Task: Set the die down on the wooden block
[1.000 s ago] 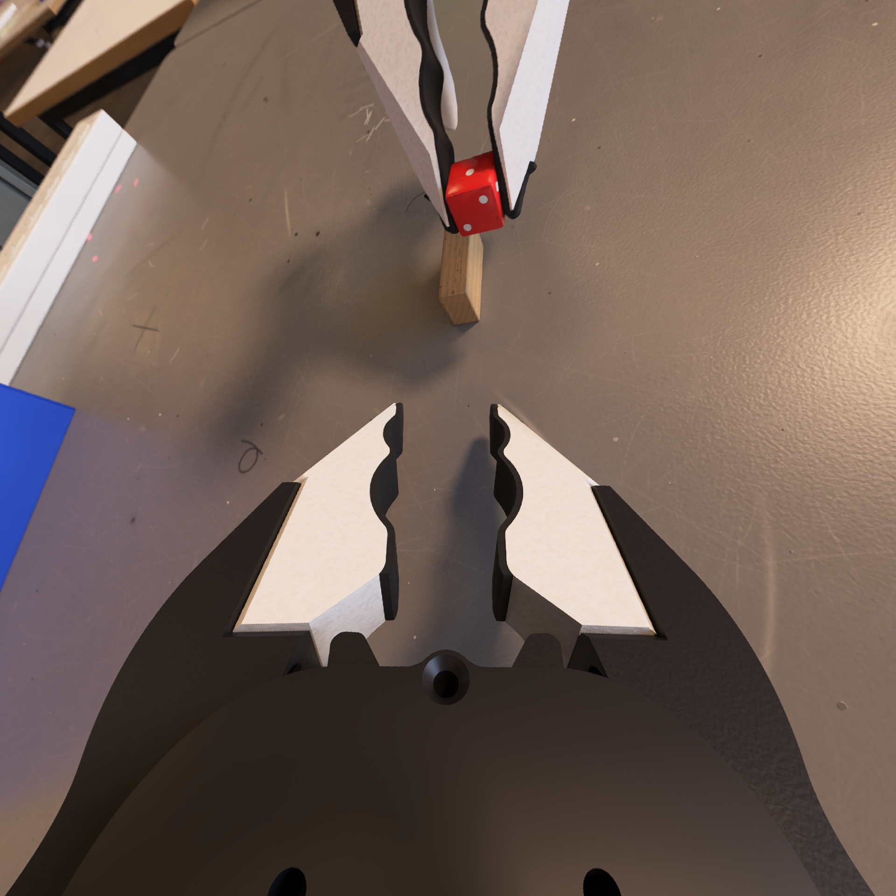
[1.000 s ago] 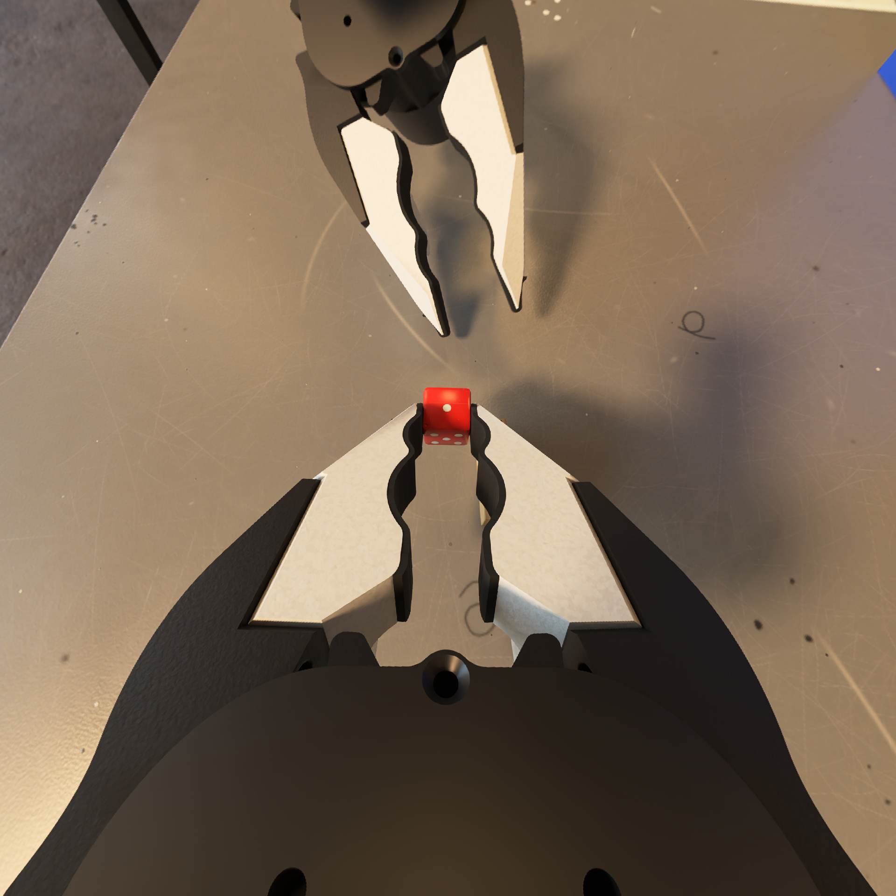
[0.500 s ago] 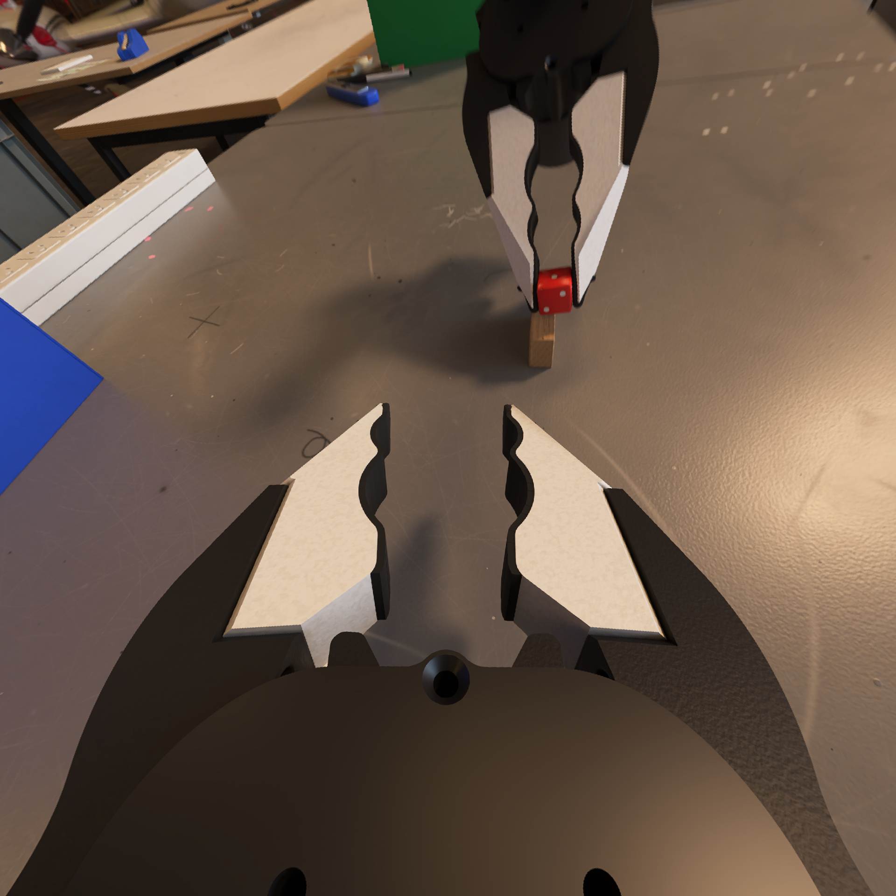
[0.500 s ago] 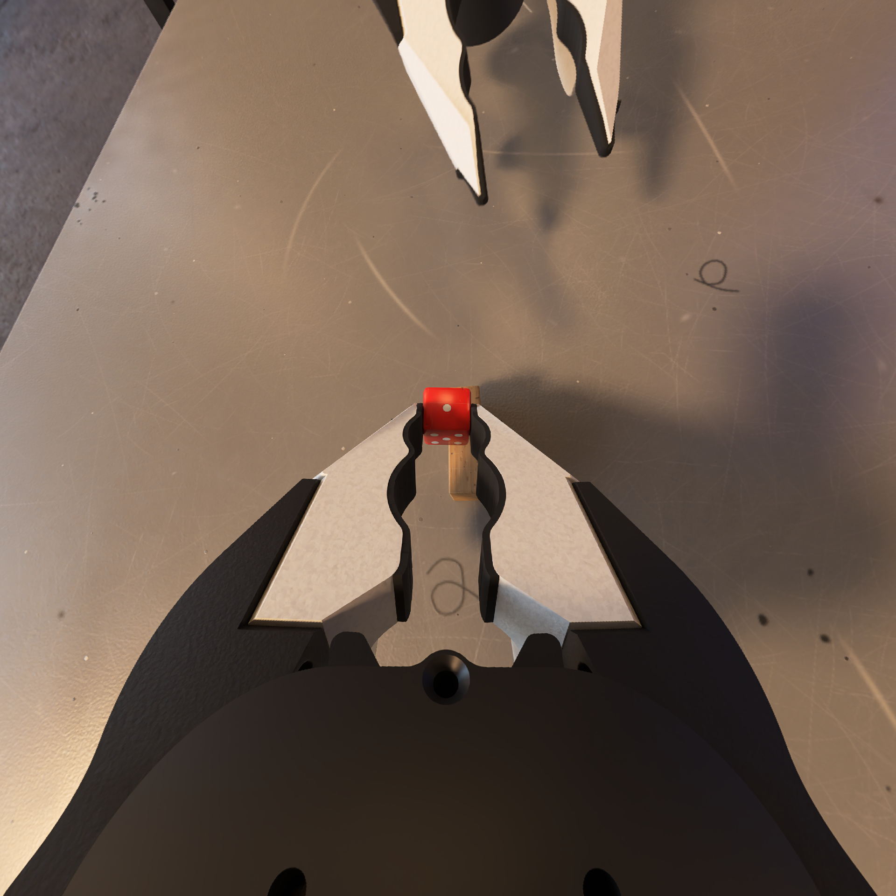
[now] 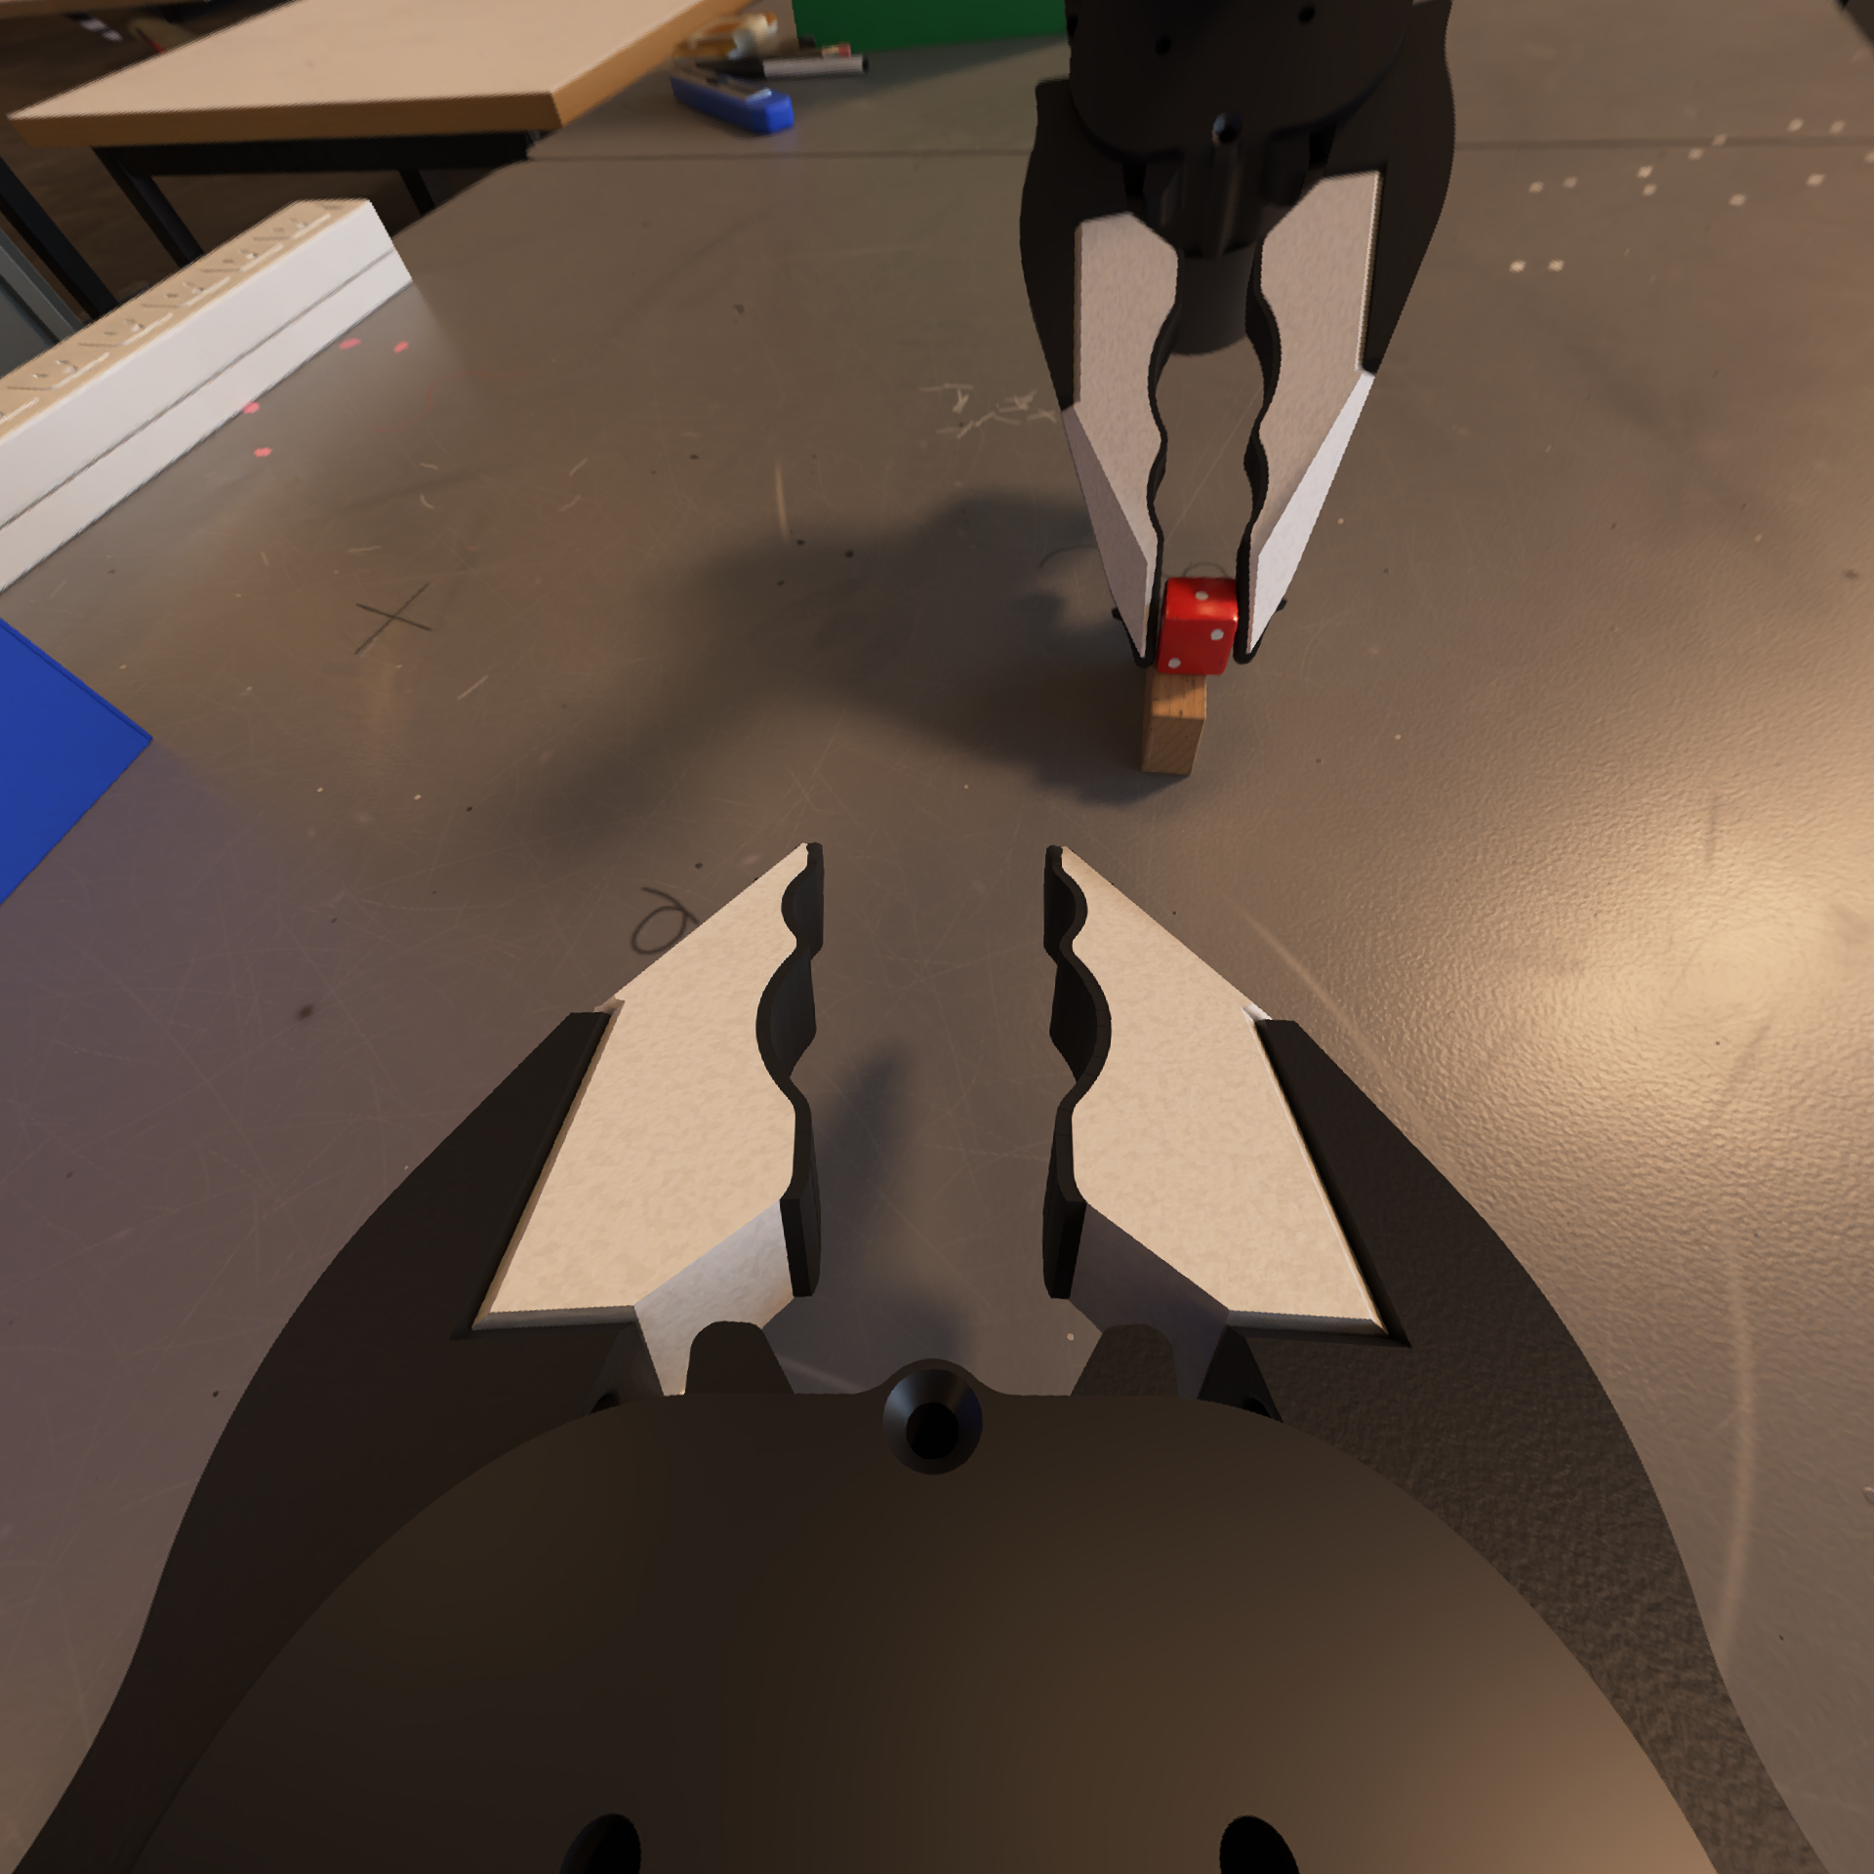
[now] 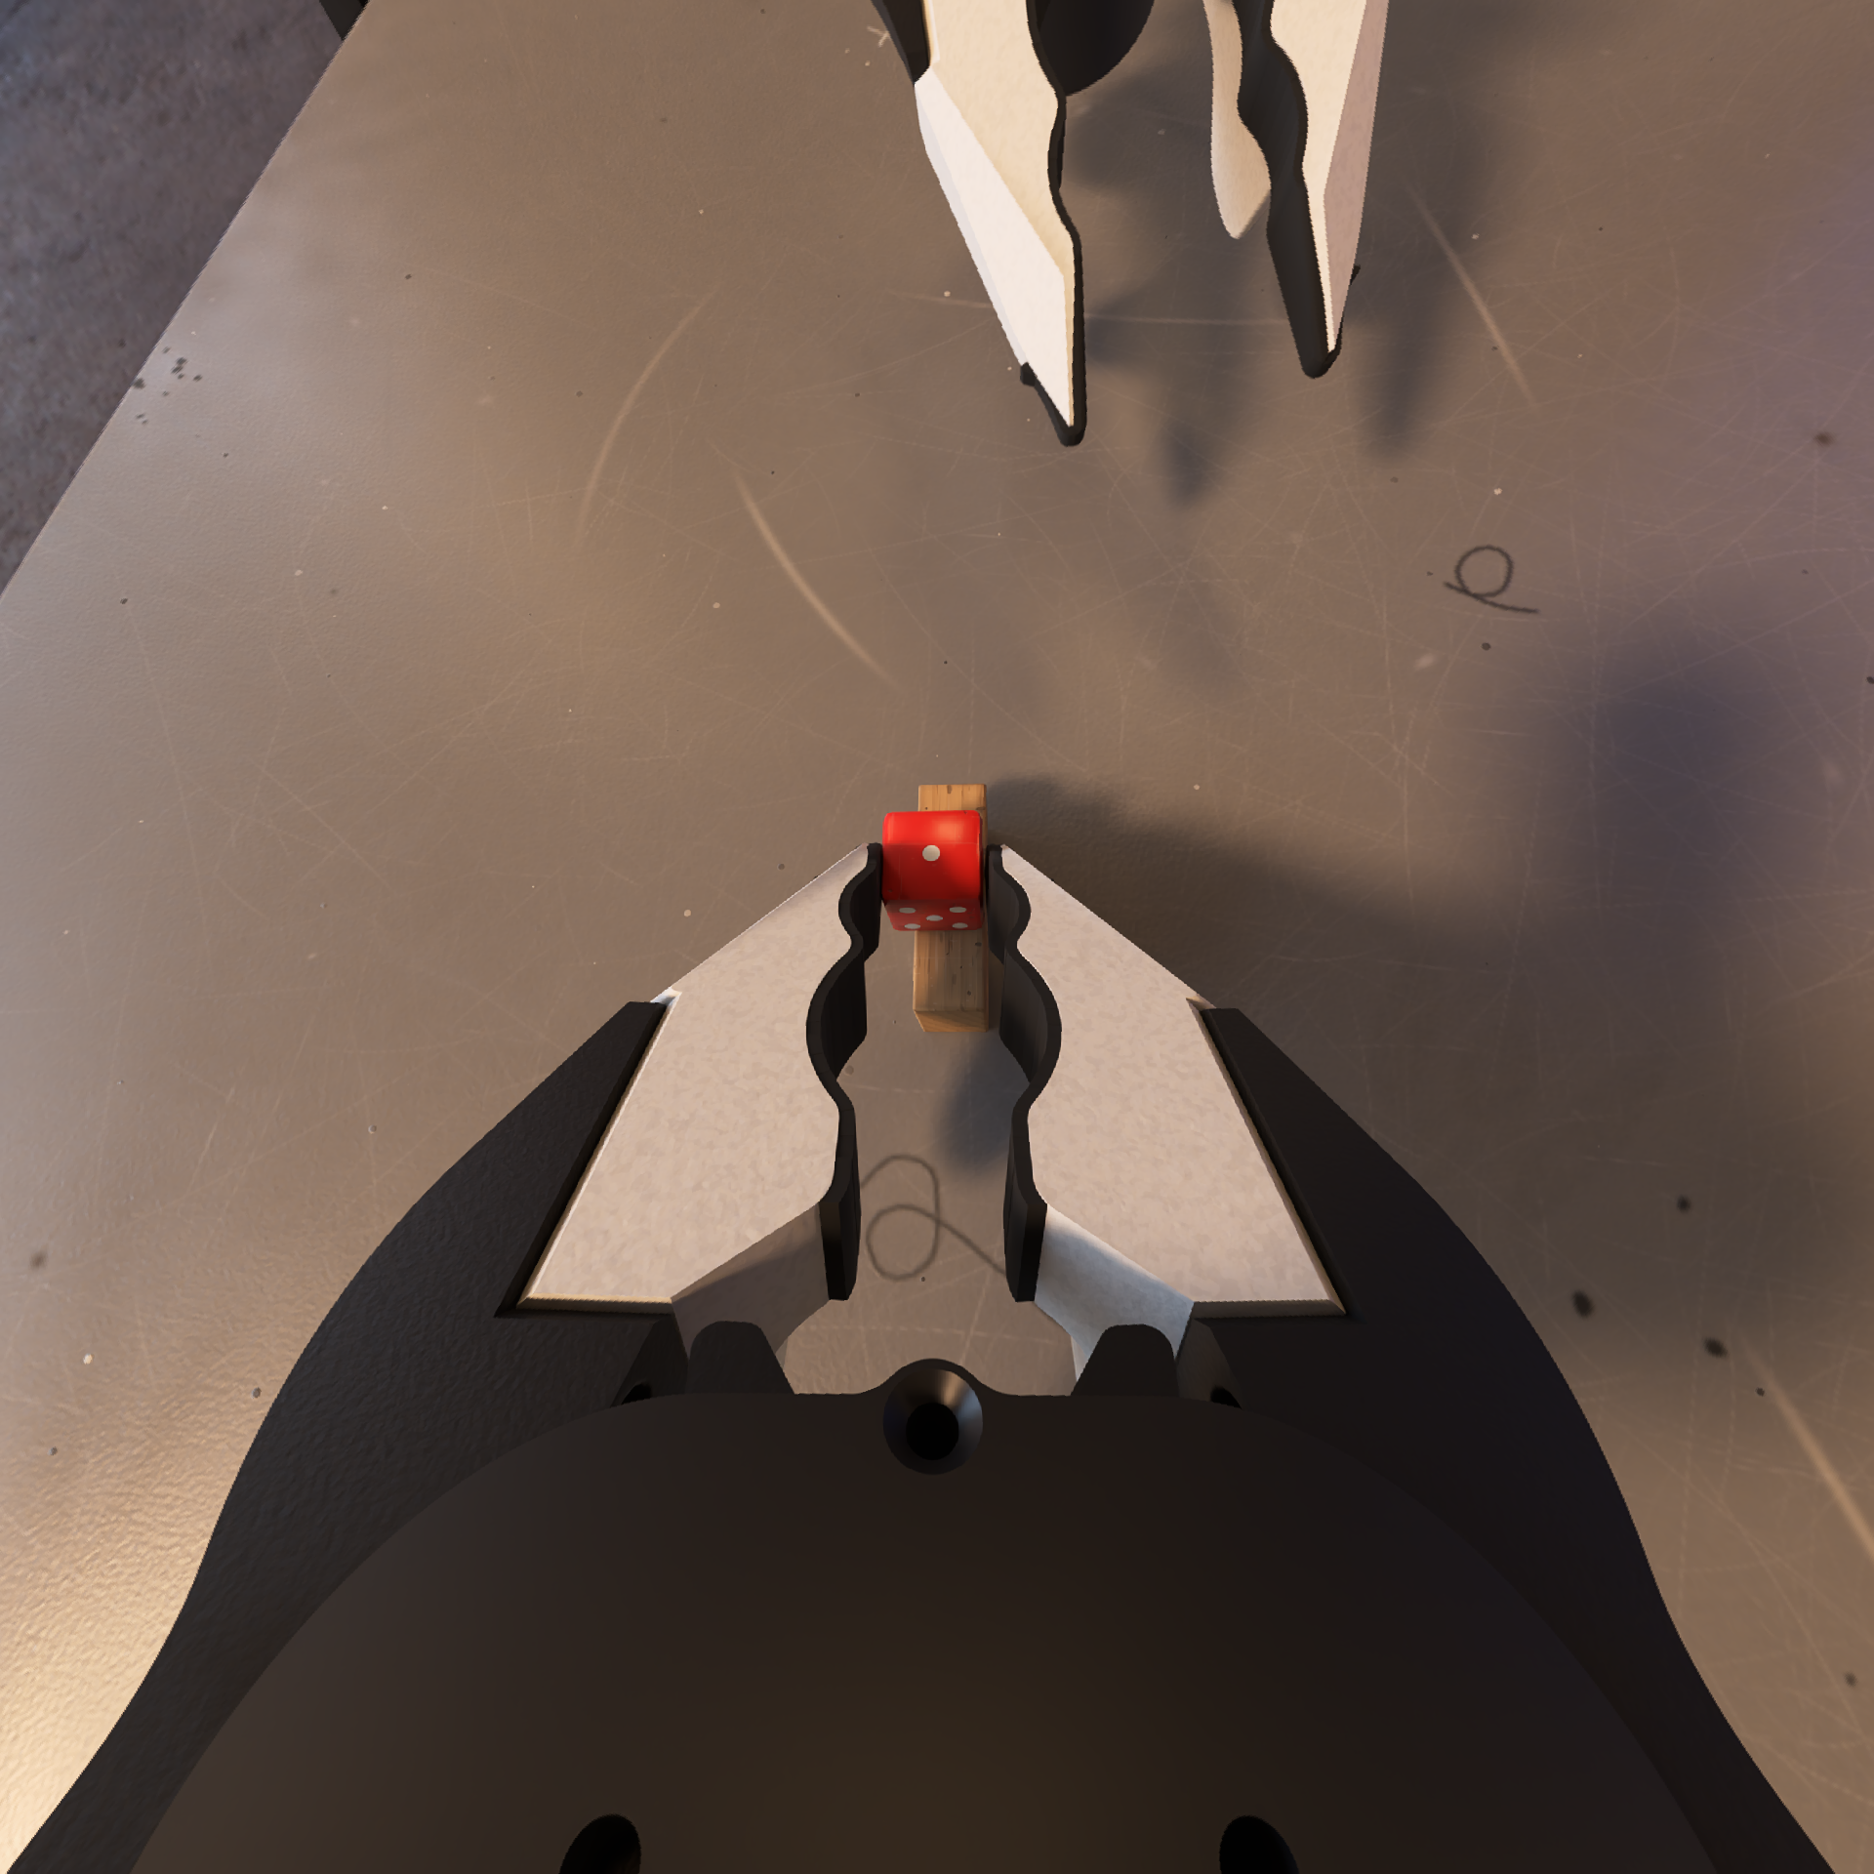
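A red die (image 5: pixel 1199 624) with white pips is held between the fingertips of my right gripper (image 5: pixel 1197 654), which points down over a small upright wooden block (image 5: pixel 1173 732). The die's underside sits right at the block's top; I cannot tell if they touch. In the right wrist view my right gripper (image 6: pixel 933 862) is shut on the die (image 6: pixel 931 867), with the block (image 6: pixel 951 979) showing beneath and slightly to the right. My left gripper (image 5: pixel 933 862) is open and empty, low over the table, short of the block. It also shows in the right wrist view (image 6: pixel 1192 395).
The grey scratched table (image 5: pixel 1521 1014) carries a blue sheet (image 5: pixel 51 750) at the left edge and a long white box (image 5: pixel 183 345) at the far left. A wooden tabletop (image 5: pixel 355 61) and a blue tool (image 5: pixel 740 101) lie beyond. The table's edge (image 6: pixel 203 304) runs along the left.
My left gripper has drawn back from the block and opened a little wider. My right gripper has kept hold of the die and shifted it over the block, which now shows beneath it.
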Available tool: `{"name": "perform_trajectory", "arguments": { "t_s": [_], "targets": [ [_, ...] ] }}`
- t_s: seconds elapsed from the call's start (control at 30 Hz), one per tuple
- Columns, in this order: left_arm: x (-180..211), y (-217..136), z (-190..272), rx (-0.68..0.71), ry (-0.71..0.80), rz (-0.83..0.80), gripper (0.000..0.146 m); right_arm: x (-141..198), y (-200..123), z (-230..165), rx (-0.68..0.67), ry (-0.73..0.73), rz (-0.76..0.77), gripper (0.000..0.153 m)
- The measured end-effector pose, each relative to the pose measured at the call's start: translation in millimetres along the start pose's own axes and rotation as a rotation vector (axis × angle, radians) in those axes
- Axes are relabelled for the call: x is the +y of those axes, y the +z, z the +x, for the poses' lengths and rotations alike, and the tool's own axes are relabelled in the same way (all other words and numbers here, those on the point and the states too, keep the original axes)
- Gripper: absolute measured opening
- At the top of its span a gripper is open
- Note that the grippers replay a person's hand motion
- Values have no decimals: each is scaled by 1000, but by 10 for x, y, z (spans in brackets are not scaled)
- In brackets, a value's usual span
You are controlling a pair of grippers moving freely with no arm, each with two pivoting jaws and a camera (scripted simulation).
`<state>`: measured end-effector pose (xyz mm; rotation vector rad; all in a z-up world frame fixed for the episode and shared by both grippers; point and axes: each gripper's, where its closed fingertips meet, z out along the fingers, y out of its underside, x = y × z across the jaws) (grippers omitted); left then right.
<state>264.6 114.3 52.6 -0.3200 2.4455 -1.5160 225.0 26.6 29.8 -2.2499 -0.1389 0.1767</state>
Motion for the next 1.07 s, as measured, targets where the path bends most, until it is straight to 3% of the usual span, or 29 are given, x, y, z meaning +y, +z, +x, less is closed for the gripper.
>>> {"name": "perform_trajectory", "arguments": {
  "t_s": [0.37,0.67,0.77,1.07],
  "targets": [
    [51,51,12,-43,54,-51,44,1,-92,20,31,-17,60,32],
    [-126,-50,-152,-145,115,93,44,-160,-252,182,142,-45,225,25],
    [-147,-54,-201,-148,114,105,45,-178,-273,234,166,-23,241,32],
    [-298,-28,-391,-98,104,86,47,-144,-322,252,162,-13,243,31]
  ]
}}
